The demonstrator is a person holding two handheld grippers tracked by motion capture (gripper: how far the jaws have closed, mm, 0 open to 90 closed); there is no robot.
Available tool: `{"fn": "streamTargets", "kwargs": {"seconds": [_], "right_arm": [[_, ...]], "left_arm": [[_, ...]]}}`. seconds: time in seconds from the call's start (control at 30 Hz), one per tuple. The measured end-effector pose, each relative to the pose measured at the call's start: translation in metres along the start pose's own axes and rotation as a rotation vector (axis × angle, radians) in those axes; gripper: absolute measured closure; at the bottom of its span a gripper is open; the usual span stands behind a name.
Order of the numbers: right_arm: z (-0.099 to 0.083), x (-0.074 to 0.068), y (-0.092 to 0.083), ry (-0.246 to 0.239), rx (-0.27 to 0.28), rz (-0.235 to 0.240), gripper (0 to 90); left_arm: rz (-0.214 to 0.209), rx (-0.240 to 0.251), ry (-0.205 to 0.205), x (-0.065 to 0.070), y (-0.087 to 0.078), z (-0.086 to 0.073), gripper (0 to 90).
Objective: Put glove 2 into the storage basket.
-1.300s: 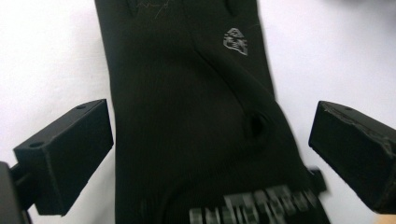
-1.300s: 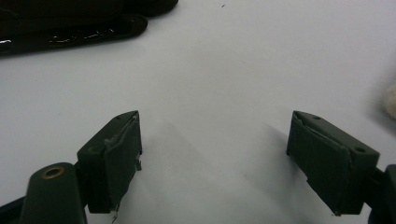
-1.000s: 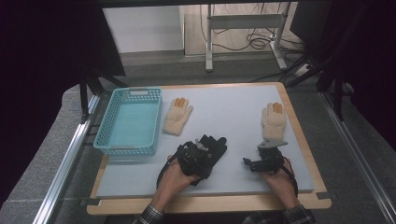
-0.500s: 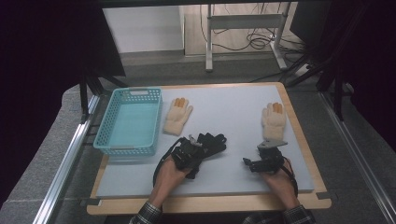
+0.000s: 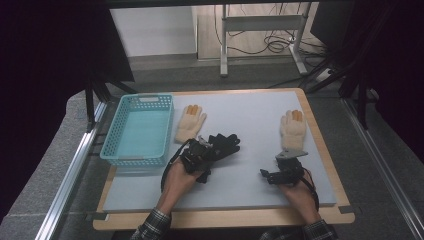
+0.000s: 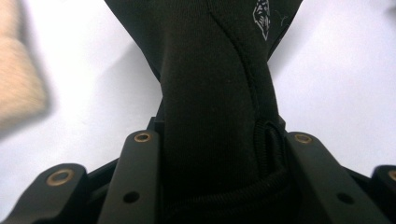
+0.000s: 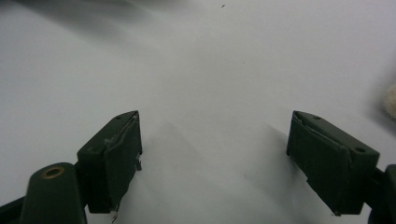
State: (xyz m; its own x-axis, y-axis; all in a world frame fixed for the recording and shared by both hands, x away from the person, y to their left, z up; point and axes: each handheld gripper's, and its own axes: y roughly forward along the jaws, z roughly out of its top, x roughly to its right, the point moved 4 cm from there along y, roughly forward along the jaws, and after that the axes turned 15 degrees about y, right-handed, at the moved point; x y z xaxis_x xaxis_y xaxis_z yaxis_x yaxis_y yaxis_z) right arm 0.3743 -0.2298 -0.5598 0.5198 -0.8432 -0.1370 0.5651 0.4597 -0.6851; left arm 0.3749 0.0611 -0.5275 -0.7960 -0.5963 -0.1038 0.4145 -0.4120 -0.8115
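Your left tool (image 5: 206,150) had just closed, pinching the black glove (image 6: 210,93) at its cuff: soft, light, limp fabric that would drape.

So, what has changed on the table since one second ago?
The left gripper has just closed its jaws on the cuff of the black glove and drawn it slightly toward the blue basket. The right gripper, both cream gloves and the basket stayed where they were.
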Motion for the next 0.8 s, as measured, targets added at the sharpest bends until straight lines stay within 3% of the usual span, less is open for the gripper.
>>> {"fn": "streamTargets", "kwargs": {"seconds": [0.4,0.8], "right_arm": [[0.0,0.0,0.0,0.003,0.0,0.0,17.6],[0.0,0.0,0.0,0.001,-0.001,0.0,17.6]], "left_arm": [[0.051,0.027,-0.014,-0.028,-0.028,0.02,62.2],[0.114,0.029,-0.049,-0.07,-0.053,0.025,61.8]]}}
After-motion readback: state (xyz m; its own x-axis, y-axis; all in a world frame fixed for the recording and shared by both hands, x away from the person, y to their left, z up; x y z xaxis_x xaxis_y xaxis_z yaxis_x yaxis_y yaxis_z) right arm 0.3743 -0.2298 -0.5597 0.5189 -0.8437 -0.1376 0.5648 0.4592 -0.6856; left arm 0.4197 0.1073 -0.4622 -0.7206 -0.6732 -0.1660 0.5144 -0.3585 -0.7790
